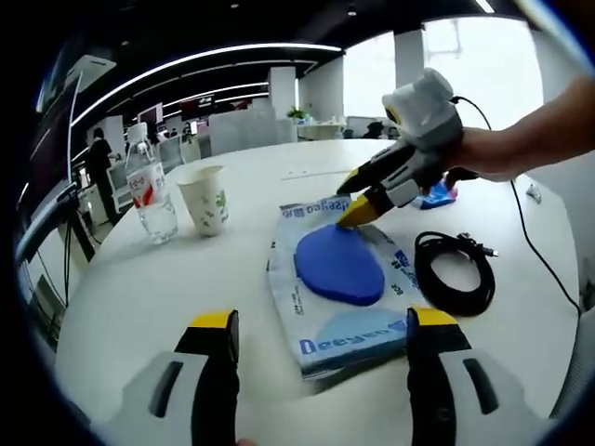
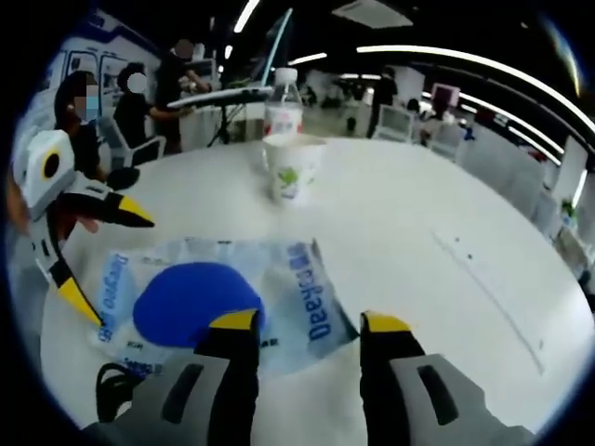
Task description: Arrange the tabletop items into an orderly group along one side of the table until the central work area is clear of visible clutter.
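On the left of the left gripper view a water bottle (image 1: 149, 190) with a red label stands upright, just beside a paper cup (image 1: 204, 199) printed with green leaves; both sit near the far-left edge of the round white bench (image 1: 139, 297). In the middle lies a clear plastic package (image 1: 339, 279) lettered "Deeyeo" in blue, flat on the bench, with a blue oval pad inside it. Just to its right a coiled black cable (image 1: 456, 271) rests on the bench, and farther back a small blue and red item (image 1: 437, 195) lies partly hidden behind the other tool.

The left gripper (image 1: 321, 325) hovers over the package's near edge, jaws released and wide apart, holding nothing. The right gripper (image 1: 358, 200), held by a hand (image 1: 493, 153), reaches in from the right; its yellow tips meet the package's far edge, but whether they pinch it I cannot tell.

In the right gripper view the right gripper (image 2: 307, 325) shows its jaws apart above the package (image 2: 297, 279), with the left gripper (image 2: 102, 251) open at the left. Behind lies an open office with ceiling light strips, desks and seated people (image 2: 102, 121).
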Available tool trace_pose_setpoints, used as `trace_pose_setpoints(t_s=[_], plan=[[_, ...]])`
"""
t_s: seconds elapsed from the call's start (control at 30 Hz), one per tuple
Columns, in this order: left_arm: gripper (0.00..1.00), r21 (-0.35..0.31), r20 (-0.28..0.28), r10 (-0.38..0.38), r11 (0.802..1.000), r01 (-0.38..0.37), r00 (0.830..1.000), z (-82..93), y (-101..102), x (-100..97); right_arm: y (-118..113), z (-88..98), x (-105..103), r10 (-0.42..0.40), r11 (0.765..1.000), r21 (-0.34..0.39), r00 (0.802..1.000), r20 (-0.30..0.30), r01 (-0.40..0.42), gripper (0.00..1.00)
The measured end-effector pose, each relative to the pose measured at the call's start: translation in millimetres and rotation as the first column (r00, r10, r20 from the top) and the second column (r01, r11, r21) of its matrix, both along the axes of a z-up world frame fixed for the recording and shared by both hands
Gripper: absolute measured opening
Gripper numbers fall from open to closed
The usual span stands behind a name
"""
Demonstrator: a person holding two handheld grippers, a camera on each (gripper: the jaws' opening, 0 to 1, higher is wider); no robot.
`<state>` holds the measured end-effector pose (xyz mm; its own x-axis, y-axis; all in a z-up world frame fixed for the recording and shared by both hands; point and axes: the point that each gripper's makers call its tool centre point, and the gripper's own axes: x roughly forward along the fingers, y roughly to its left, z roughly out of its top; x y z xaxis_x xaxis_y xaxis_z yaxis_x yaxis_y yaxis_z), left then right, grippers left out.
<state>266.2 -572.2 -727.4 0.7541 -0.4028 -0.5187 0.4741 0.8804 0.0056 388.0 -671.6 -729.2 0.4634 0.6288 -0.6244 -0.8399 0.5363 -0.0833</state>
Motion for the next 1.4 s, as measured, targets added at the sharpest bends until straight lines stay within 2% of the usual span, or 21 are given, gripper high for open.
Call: trace_pose_setpoints(t_s=[0.03, 0.07, 0.1, 0.2, 0.4, 0.7, 0.97, 1.4], plan=[[0.72, 0.027, -0.003, -0.004, 1.0, 0.004, 1.0, -1.1, 3, -0.1, -2, 0.5, 1, 0.003, 1.0, -0.016, 1.0, 0.013, -0.003, 0.34], [0.71, 0.038, 0.0, -0.009, 0.999, 0.009, 1.0, -0.9, 4, 0.4, -10, -4.6, 0, 0.017, 0.996, -0.085, 1.0, 0.015, -0.016, 0.3], [0.7, 0.042, -0.002, -0.009, 0.999, 0.01, 1.0, -0.9, 5, 0.8, -12, -7.5, -1, 0.027, 0.993, -0.113, 0.999, 0.017, -0.024, 0.27], [0.7, 0.045, -0.004, 0.002, 0.999, -0.002, 1.0, -1.4, 10, 3.0, -11, -4.4, -3, 0.016, 0.998, -0.066, 1.0, 0.017, -0.015, 0.26], [0.66, 0.083, 0.001, 0.01, 0.996, -0.01, 1.0, -0.7, 18, 5.6, -18, -6.9, -10, 0.012, 0.996, -0.087, 1.0, 0.012, -0.011, 0.17], [0.61, 0.129, -0.004, 0.024, 0.991, -0.023, 1.0, -1.1, 28, 12.1, -27, -9.2, -26, 0.013, 0.996, -0.086, 1.0, -0.014, -0.014, 0.11], [0.6, 0.153, -0.011, 0.042, 0.987, -0.04, 0.999, -3.1, 37, 19.9, -33, -8.6, -40, 0.005, 0.997, -0.078, 1.0, -0.029, -0.007, 0.1], [0.59, 0.19, -0.02, 0.024, 0.981, -0.02, 1.0, -1.9, 45, 38.6, -37, -8.7, -57, 0.024, 0.995, -0.097, 0.999, -0.041, -0.028, 0.09]])
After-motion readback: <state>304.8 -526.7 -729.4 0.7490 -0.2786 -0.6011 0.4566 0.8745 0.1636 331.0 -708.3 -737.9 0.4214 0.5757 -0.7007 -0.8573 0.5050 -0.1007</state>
